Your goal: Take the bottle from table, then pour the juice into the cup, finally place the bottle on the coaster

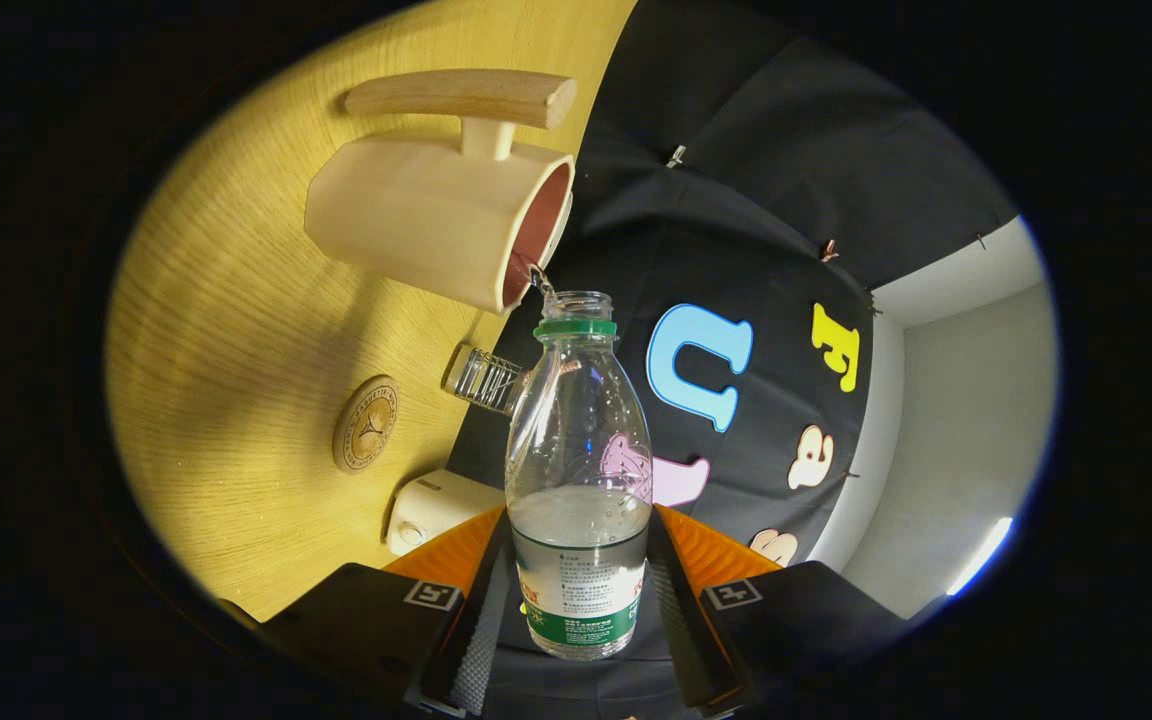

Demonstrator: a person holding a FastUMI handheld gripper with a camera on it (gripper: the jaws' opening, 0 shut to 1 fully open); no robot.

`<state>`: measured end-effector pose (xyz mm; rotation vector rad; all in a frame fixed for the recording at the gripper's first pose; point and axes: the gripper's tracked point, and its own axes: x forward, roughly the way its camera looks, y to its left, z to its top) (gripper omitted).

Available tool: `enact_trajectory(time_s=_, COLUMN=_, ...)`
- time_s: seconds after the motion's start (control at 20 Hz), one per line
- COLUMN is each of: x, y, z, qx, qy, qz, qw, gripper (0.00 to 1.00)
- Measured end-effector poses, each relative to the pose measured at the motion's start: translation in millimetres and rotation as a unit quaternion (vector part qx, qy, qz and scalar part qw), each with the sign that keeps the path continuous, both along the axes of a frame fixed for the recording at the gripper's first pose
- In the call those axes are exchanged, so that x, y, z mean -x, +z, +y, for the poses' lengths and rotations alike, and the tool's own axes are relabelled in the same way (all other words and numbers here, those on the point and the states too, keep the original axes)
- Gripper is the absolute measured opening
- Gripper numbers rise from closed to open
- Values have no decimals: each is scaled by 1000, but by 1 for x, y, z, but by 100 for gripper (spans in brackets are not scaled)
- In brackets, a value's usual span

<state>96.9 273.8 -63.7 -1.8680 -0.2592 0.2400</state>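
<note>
Gripper view | tool [578, 585] clamps bottle [578, 480] | label text unreadable

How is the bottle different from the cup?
The bottle is clear plastic with a green neck ring and a label; the cup is solid cream with a wooden handle. The bottle is gripped in the gripper jaws; the cup stands free on the table. Both are open-topped, their rims almost meeting.

close claw-mounted fisheye, rolled sideways
</note>
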Motion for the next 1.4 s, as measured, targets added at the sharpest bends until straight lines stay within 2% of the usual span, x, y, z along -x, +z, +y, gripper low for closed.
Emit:
enact_trajectory(time_s=0.9, x=4, y=17, z=10, qx=74, qy=36, qz=-32, qw=996, gripper=73)
enact_trajectory(time_s=1.4, x=4, y=31, z=27, qx=144, qy=67, qz=-45, qw=986, gripper=73)
